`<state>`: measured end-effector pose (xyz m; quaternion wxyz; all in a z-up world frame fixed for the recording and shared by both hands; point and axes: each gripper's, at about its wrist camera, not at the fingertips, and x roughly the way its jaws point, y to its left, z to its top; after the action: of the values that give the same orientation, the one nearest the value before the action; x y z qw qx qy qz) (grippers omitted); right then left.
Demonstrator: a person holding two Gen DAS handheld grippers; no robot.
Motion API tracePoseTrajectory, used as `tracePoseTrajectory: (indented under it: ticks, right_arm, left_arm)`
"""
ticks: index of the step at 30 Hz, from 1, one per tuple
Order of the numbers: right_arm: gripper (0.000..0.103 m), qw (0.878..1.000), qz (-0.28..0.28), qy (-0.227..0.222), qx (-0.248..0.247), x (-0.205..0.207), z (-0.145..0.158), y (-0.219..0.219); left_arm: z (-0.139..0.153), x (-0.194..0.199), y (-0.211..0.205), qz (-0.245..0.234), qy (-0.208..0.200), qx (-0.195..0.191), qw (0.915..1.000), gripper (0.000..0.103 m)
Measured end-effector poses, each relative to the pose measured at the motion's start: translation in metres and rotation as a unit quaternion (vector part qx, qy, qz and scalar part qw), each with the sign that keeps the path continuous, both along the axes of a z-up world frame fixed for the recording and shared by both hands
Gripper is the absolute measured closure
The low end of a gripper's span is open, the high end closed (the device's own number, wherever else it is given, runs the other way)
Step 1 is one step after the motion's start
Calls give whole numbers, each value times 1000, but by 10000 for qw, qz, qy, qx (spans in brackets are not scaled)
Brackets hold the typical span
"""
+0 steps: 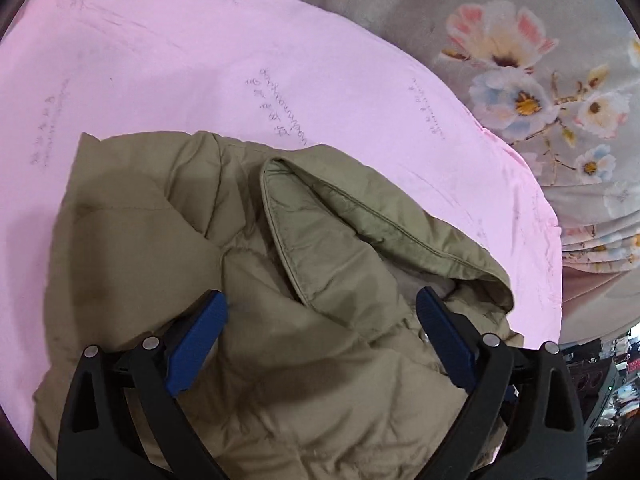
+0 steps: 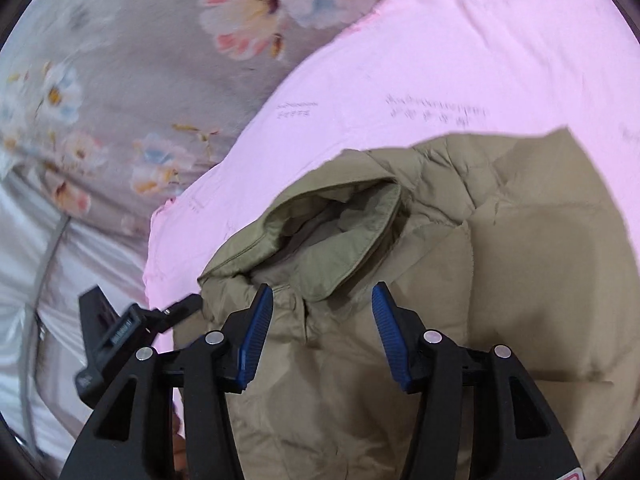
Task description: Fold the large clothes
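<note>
A khaki padded jacket (image 1: 160, 240) lies bunched on a pink sheet (image 1: 160, 60). Its collar (image 1: 320, 232) is folded open near the middle. My left gripper (image 1: 320, 308) is open, with its blue pads (image 1: 200, 336) spread over the jacket below the collar. In the right wrist view the same jacket (image 2: 520, 280) lies on the pink sheet (image 2: 480, 40), collar (image 2: 340, 248) facing me. My right gripper (image 2: 322, 300) is open just over the fabric below the collar. Neither gripper holds anything.
A grey floral bedcover (image 1: 520, 60) surrounds the pink sheet, also in the right wrist view (image 2: 120, 60). A black part of the other gripper (image 2: 108, 340) shows at the left of the right wrist view. Dark clutter (image 1: 600, 380) lies past the bed edge.
</note>
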<state>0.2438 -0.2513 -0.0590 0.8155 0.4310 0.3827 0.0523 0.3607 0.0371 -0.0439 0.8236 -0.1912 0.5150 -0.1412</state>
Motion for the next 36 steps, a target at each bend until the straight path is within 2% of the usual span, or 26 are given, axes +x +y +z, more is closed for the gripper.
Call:
tracePoseTrajectory:
  ticks: [2,3,4,5,6,7,8,11,13,14,16,18,19,21,24,27,29,34,36]
  right_arm:
    - [52,10000,40,34,-4,9,-4,3]
    - [55,9999,102,10,2,15,-4,5]
    - [66,9999,170,-9,8,19,-4,6]
    - [75,9997,244,-12,-26,25,-3,9]
    - [94,9996,278,-51,-79,29,0,11]
    - [97,9994,268,-150,-129,30,5,11]
    - [98,9988,253,-350,-236,28,16,13]
    - [99,9912,353,-914,-887,11,51,21]
    - [99,9857,395,-935,-1347,3,55,25]
    - [99,9835,426,-744,-1594,3,47,29]
    - [99,9826,481,-361,-1759,9,25,32]
    - [99,9813,539,-86,-1844,14,6,36]
    - [100,9801,549,-33,-1905,14,-1,38]
    - [100,9775,547,-21,-2036,12,-5,40]
    - [101,9747,542,-4,-2168,13,-10,45]
    - [102,9718,513,-13,-2302,13,-14,50]
    - [103,9715,503,-20,-2318,13,-14,50]
    - [98,9808,533,-40,-1876,1,-11,37]
    - [90,9837,382,-102,-1754,-18,2,27]
  left_arm:
    - [2,2,-6,-83,-72,67,9999,11]
    - [4,3,-9,-143,-117,4,9998,19]
    - [7,4,-13,-240,-157,-116,9995,27]
    - [11,8,-16,-304,-138,-139,9993,42]
    - [14,11,-18,-327,-130,-151,9993,61]
    - [19,13,-21,-373,-143,-186,9990,74]
    - [25,15,-21,-379,-188,-199,9989,95]
    - [53,7,-10,-401,-576,-434,9966,96]
    - [62,-6,-1,-407,-831,-413,9949,97]
    - [59,-11,1,-392,-901,-282,9948,97]
    - [34,-14,1,-333,-796,105,9962,97]
    - [-3,-9,-1,-275,-464,341,9980,97]
    - [-16,-9,-1,-278,-408,322,9983,97]
    - [-26,-13,0,-264,-560,283,9977,97]
    - [-28,-18,-6,-284,-751,486,9956,95]
    - [-29,-23,-22,-315,-1005,989,9895,95]
    - [-28,-25,-27,-314,-1086,1193,9864,95]
    - [-21,-29,-24,-291,-1120,1221,9858,93]
    - [-12,-38,-16,-332,-1102,1242,9856,87]
